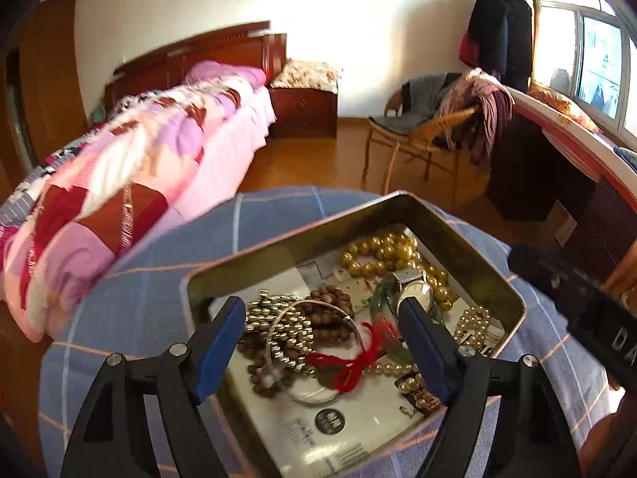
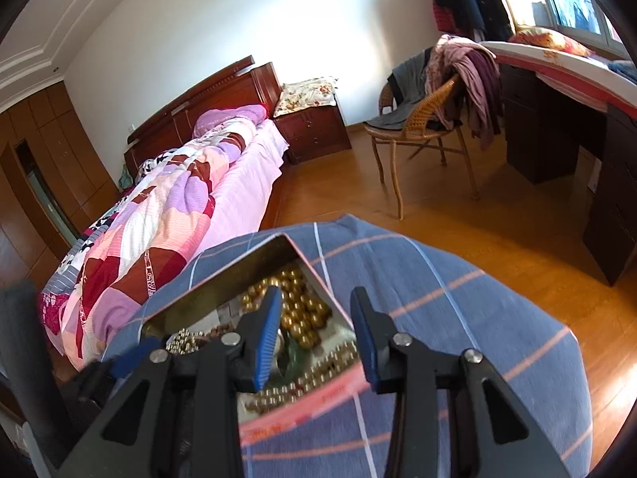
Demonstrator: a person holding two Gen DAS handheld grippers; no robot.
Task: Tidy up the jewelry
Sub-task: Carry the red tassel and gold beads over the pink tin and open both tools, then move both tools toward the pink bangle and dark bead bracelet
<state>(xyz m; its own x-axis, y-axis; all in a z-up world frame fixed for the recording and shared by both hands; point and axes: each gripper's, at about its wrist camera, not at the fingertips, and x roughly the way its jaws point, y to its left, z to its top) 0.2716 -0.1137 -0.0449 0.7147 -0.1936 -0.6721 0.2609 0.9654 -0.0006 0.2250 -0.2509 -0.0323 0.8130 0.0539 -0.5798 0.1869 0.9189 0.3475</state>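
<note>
A metal tin (image 1: 469,239) sits on a blue checked cloth and holds jewelry: a gold bead necklace (image 1: 382,253), a brown wooden bead string (image 1: 330,298), a silver bangle (image 1: 314,318), a wristwatch (image 1: 416,292), pearl strands (image 1: 473,324) and a red tassel (image 1: 354,362). My left gripper (image 1: 322,318) is open just above the tin, its blue fingers either side of the bangle and beads, holding nothing. My right gripper (image 2: 316,310) is open over the tin's right wall (image 2: 318,279), one finger above the gold beads (image 2: 302,314), one outside. It also shows in the left wrist view (image 1: 573,298).
The cloth-covered round table (image 2: 438,302) stands beside a bed with a pink patchwork quilt (image 2: 179,199). A wicker chair with clothes (image 2: 430,119) and a dark desk (image 2: 557,127) stand beyond on the wooden floor. A nightstand (image 2: 314,127) is by the headboard.
</note>
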